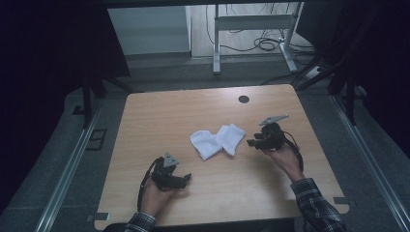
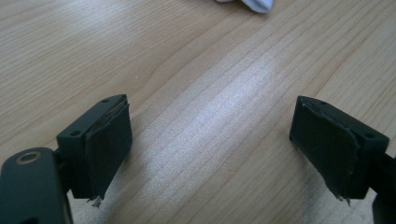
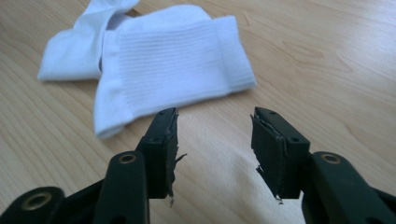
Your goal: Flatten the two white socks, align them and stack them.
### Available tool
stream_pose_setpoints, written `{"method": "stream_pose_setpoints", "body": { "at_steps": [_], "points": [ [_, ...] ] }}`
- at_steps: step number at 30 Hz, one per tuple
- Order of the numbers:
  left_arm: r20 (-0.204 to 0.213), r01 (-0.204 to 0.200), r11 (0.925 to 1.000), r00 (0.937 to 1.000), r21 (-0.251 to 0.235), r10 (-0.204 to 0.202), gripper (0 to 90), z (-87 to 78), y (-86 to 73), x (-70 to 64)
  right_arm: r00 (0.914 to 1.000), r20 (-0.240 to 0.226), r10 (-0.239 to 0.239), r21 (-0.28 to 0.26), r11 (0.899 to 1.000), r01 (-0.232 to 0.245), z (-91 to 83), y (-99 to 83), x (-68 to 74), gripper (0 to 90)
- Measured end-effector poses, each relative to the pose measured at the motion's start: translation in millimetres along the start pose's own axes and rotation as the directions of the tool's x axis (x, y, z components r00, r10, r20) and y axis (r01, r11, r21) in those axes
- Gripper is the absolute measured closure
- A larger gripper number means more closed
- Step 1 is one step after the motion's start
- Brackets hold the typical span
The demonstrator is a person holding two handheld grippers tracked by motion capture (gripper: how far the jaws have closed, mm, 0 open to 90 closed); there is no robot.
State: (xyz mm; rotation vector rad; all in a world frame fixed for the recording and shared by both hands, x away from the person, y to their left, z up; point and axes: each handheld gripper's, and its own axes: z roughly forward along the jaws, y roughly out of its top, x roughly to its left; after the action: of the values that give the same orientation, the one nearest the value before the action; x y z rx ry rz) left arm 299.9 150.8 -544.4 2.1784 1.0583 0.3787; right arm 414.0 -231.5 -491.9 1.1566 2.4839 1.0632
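Note:
A pair of white socks [image 1: 216, 140] lies crumpled in the middle of the wooden table [image 1: 159, 116]. My right gripper [image 1: 250, 143] is just to the right of the socks, low over the table, open with nothing between its jaws. In the right gripper view the ribbed cuff of the nearer sock [image 3: 173, 65] lies just beyond the right gripper [image 3: 215, 140]. My left gripper [image 1: 187, 178] rests near the front left of the table, open and empty. In the left gripper view the left gripper [image 2: 210, 149] frames bare wood, with a bit of white sock [image 2: 254, 4] at the top edge.
A round cable hole [image 1: 243, 99] sits near the table's far edge. Beyond the table stand the metal legs of another desk [image 1: 216, 48] with cables on the floor. Grey carpet and metal rails [image 1: 67, 169] flank the table on both sides.

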Motion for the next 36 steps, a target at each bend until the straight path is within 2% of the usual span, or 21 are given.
{"method": "stream_pose_setpoints", "body": {
  "at_steps": [2,4,5,9,12,18,20,21,26,30,31,32,36],
  "points": [
    [0.000,-0.003,1.0000,1.0000,0.002,0.003,13.1,-0.2,0.0,0.2,1.0000,0.002,-0.006,0.006,1.000,0.006,3.9,6.4,0.5,54.5],
    [0.000,-0.003,1.0000,1.0000,0.002,0.003,13.1,-0.1,0.0,0.2,0.9998,0.013,-0.016,0.010,1.000,0.016,9.8,15.3,1.3,61.3],
    [0.000,-0.003,1.0000,1.0000,0.002,0.003,13.1,-0.1,0.0,0.2,0.9998,0.013,-0.016,0.010,1.000,0.016,9.8,15.3,1.3,61.3],
    [0.000,-0.002,1.0000,1.0000,0.002,0.002,13.1,-0.1,0.1,0.2,0.9993,0.029,-0.025,0.013,1.000,0.025,18.8,29.5,1.7,71.5],
    [-0.002,0.000,1.0000,1.0000,0.003,0.000,12.9,0.2,0.4,-0.1,0.9990,0.033,-0.031,0.012,0.999,0.031,22.0,34.3,2.2,73.2],
    [-0.004,0.000,1.0000,1.0000,0.003,0.000,13.0,0.4,0.7,-0.2,0.9982,0.052,-0.030,0.021,0.999,0.029,41.0,47.0,-1.0,58.7],
    [-0.004,0.002,1.0000,1.0000,0.003,-0.002,13.0,0.4,0.7,-0.3,0.9981,0.055,-0.027,0.023,0.999,0.026,43.9,47.1,-1.9,57.1],
    [-0.005,0.002,1.0000,1.0000,0.003,-0.002,13.0,0.4,0.7,-0.4,0.9977,0.065,-0.020,0.030,0.999,0.019,50.0,45.8,-4.6,51.3],
    [-0.006,0.006,1.0000,1.0000,0.002,-0.006,13.0,0.6,0.7,-0.7,0.9960,0.089,0.000,0.054,0.999,-0.005,64.9,38.3,-10.9,47.6],
    [-0.006,0.006,1.0000,1.0000,0.003,-0.006,13.0,0.5,0.8,-0.8,0.9955,0.093,-0.021,0.073,0.997,0.015,72.1,32.8,-11.4,52.5],
    [-0.006,0.007,1.0000,1.0000,0.002,-0.007,13.0,0.6,0.8,-0.8,0.9959,0.088,-0.021,0.071,0.997,0.015,72.8,31.4,-11.3,56.6],
    [-0.006,0.007,1.0000,1.0000,0.003,-0.007,13.0,0.5,0.8,-0.8,0.9962,0.087,-0.007,0.071,0.997,0.001,71.5,30.3,-10.8,64.2],
    [-0.007,0.007,1.0000,1.0000,0.002,-0.007,13.0,0.5,0.8,-0.8,0.9944,0.105,0.008,0.095,0.995,-0.018,65.5,27.4,-11.4,70.5]
  ]
}}
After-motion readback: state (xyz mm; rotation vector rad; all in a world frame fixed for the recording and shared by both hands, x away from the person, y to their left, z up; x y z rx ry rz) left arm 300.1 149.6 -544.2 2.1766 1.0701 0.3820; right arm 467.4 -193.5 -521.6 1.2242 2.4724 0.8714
